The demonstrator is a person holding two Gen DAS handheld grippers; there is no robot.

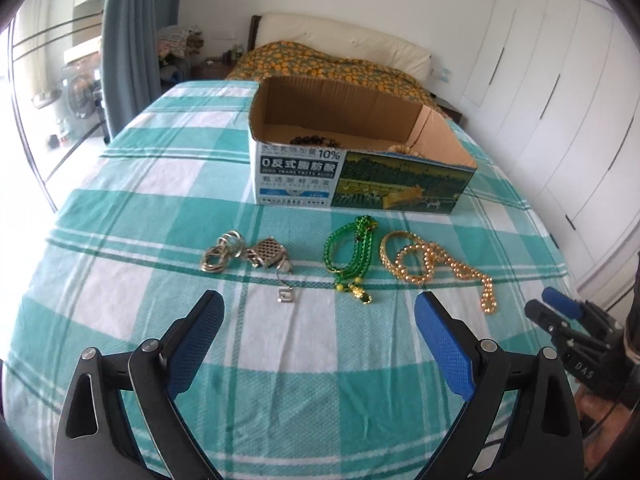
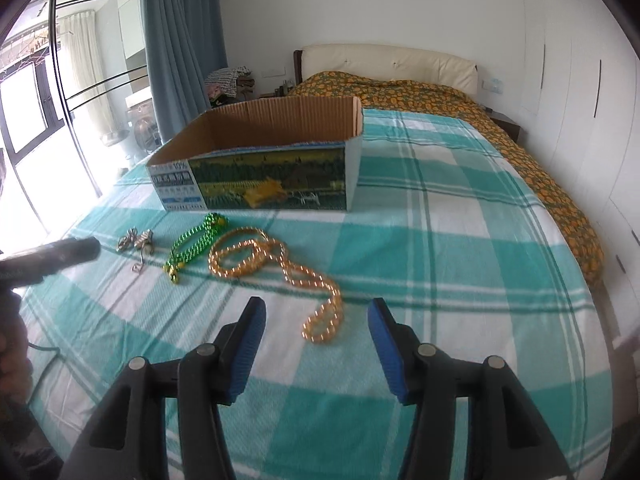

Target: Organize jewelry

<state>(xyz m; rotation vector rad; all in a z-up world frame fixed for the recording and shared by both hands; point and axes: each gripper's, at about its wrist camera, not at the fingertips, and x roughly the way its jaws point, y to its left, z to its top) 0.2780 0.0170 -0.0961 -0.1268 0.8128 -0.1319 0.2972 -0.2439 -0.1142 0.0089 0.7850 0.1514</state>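
Observation:
An open cardboard box [image 1: 360, 178] [image 2: 260, 176] stands on the teal checked sheet, with a dark bead bracelet [image 1: 316, 140] inside. In front of it lie silver metal pieces [image 1: 240, 256] [image 2: 136, 242], a green bead necklace [image 1: 352, 256] [image 2: 196, 240] and a gold bead necklace [image 1: 440, 268] [image 2: 280, 268]. My left gripper [image 1: 319, 296] hovers wide open, short of the silver pieces and the green beads, holding nothing. My right gripper [image 2: 317, 302] [image 1: 550, 308] is open above the gold necklace's near tail, and its pads do not touch the beads.
The sheet [image 1: 120, 220] covers a bed that drops off at the left and right edges. An orange flowered quilt [image 2: 540, 184] lies beyond the box. White wardrobe doors [image 1: 560, 120] line the right side. A blue curtain [image 2: 180, 40] and glass doors stand at the left.

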